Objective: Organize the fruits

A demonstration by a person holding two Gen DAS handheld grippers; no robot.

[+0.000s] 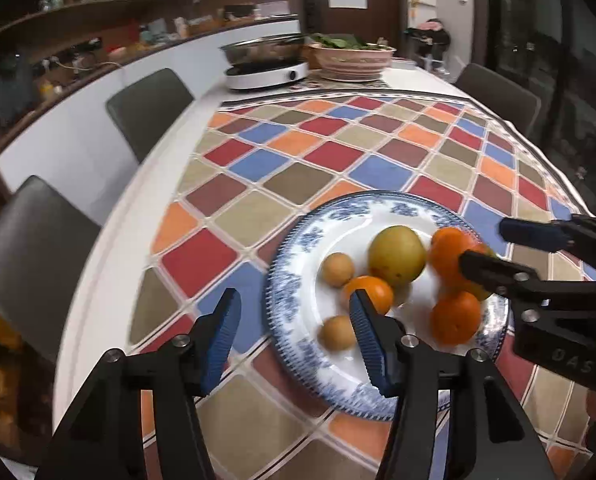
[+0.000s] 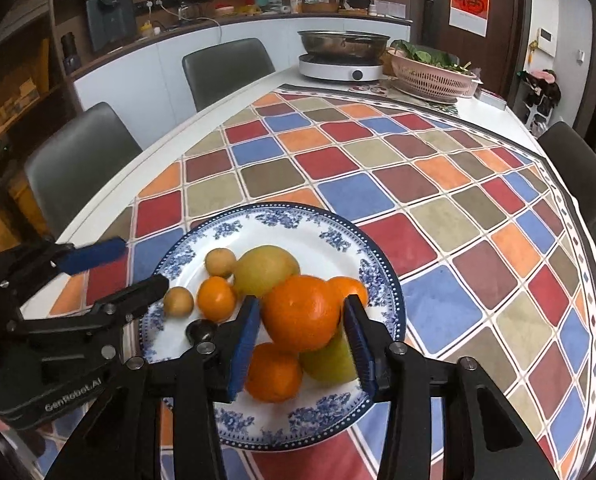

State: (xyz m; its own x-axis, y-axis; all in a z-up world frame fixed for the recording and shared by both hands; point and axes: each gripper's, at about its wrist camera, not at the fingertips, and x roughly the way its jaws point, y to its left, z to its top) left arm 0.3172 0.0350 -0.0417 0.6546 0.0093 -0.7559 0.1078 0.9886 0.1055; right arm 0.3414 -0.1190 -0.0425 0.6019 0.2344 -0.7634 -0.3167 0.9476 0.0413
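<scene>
Tablecloth (image 2: 438,184) bare beyond plate (image 2: 281,220) | right hand-held gripper (image 2: 302,336) around orange (image 2: 302,312)

Dim indoor light, motion blur, fisheye vignetting

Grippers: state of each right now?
Left gripper: open, empty, straddling the plate rim.
Right gripper: pads on either side of the big orange; whether they are clamped on it cannot be told.

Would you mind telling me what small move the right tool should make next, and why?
Probably open slightly to release: the right tool has its pads on either side of the large orange, which already sits above the other fruit on the blue-and-white plate. The left tool is open at the plate's edge.
</scene>
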